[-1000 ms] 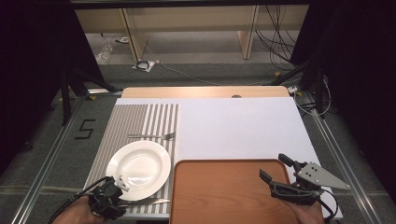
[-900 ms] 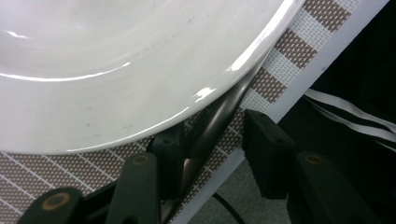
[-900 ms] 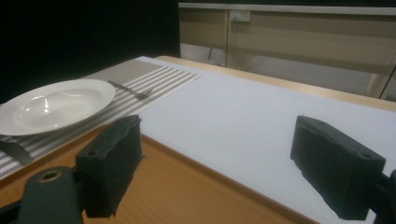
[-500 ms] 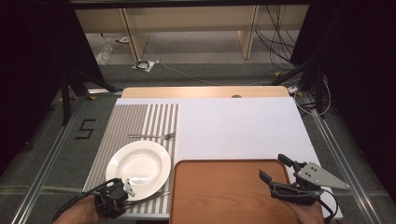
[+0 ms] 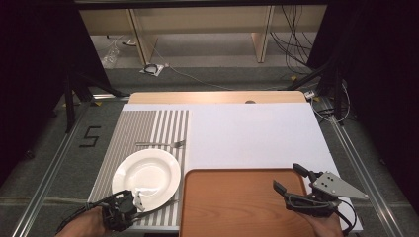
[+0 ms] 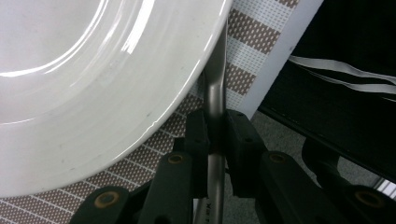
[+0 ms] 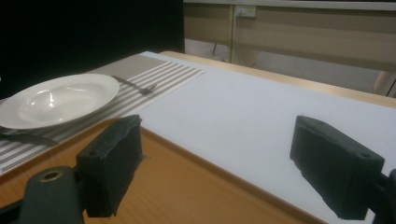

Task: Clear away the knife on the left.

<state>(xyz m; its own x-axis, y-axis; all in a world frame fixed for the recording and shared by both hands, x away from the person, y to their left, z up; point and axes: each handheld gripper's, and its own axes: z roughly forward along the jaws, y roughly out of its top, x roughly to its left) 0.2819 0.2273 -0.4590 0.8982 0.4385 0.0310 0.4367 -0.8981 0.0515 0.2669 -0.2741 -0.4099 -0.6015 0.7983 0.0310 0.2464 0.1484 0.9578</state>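
A white plate (image 5: 148, 175) rests on a striped placemat (image 5: 148, 128) at the front left. A metal utensil (image 5: 158, 205) lies along the plate's near rim. My left gripper (image 5: 129, 205) is at the utensil's handle end. In the left gripper view the jaws of this gripper (image 6: 215, 126) have just been closing, and their pads press on the handle (image 6: 215, 93) beside the plate (image 6: 93, 70). My right gripper (image 5: 286, 177) hovers open over the right part of a wooden tray (image 5: 237, 197). Nothing is between its jaws (image 7: 215, 154).
A fork (image 5: 160, 144) lies on the placemat beyond the plate. A white mat (image 5: 247, 133) covers the table's middle and right. The tray's far rim (image 7: 196, 163) borders this mat. Beyond the table's far edge are a floor with cables and shelf legs.
The left gripper's jaws have narrowed onto the utensil handle by the plate's near rim. The right gripper has stayed put over the tray.
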